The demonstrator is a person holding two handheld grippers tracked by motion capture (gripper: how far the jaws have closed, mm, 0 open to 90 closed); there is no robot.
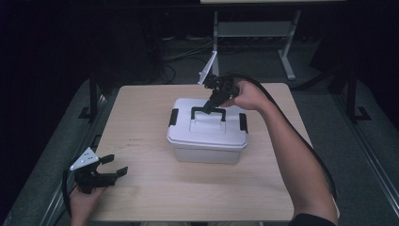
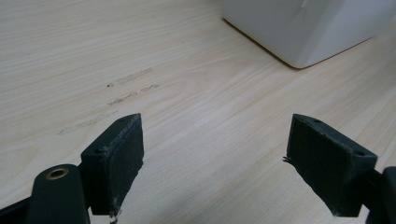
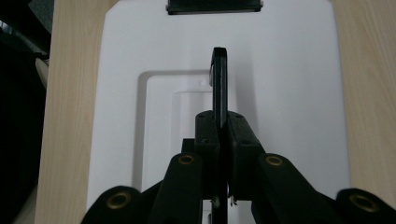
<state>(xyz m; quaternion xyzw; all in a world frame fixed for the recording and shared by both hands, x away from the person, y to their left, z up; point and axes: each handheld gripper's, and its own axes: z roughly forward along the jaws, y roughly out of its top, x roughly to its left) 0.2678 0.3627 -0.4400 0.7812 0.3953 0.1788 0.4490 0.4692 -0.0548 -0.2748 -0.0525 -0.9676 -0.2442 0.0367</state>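
A: Start left of the white box [image 1: 207, 134]. What's there?

B: The left gripper [image 1: 102, 172] rests near the table's [image 1: 141, 197] front corner, well clear of the box, jaws spread wide with nothing between them.

A: And on the box?

B: The box sits mid-table. The right gripper [image 1: 210, 107] is clamped on its black handle [image 3: 219, 88], which stands upright on the lid.

A: What could go wrong?

B: The bite looks narrow; if lifted, the box might swing or the handle slip out. The side latches [image 1: 173, 117] seem closed, though it's too dim to be sure. If they aren't, the lid could come away. The contents are hidden.
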